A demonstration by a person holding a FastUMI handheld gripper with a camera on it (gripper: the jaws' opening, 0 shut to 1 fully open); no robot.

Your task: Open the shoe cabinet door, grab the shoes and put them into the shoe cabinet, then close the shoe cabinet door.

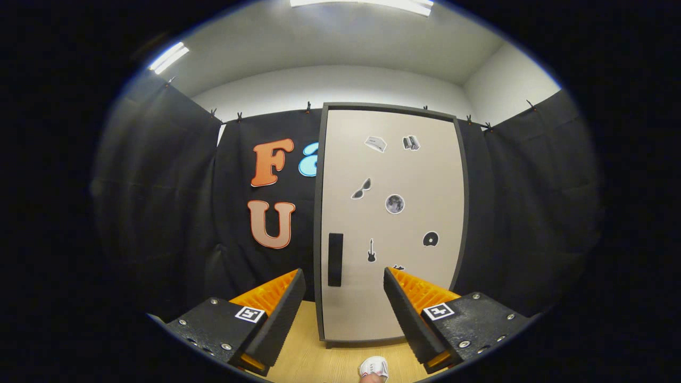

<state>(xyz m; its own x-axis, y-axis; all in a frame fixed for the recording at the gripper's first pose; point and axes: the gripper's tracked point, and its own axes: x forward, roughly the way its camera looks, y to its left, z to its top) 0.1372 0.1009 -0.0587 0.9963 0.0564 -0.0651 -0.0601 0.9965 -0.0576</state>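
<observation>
Gripper view: the gripper point(345, 298) sits with its fingers spread wide apart, nothing between them, aimed at the shoe cabinet point(391, 223) straight ahead. The cabinet stands upright on a light wood-grain floor point(314, 359), and its pale door point(393, 298) is closed inside a dark frame. A dark vertical handle slot point(335, 259) sits near the door's left edge, right beyond the gap between the fingers. The door's got a bunch of small stickers point(395, 204) scattered over it, a round moon-looking one among them.

Down low, just ahead of the fingers and closer to the right one, there's a small white shoe point(374, 367) on the floor, in front of the cabinet and apart from it. It's partly cut off, so the shape is a bit of a guess.

Room-wise: black cloth wall point(159, 186) hung around both sides and behind the cabinet, white walls and ceiling point(340, 42) above, with strip lights point(169, 56) on.
</observation>
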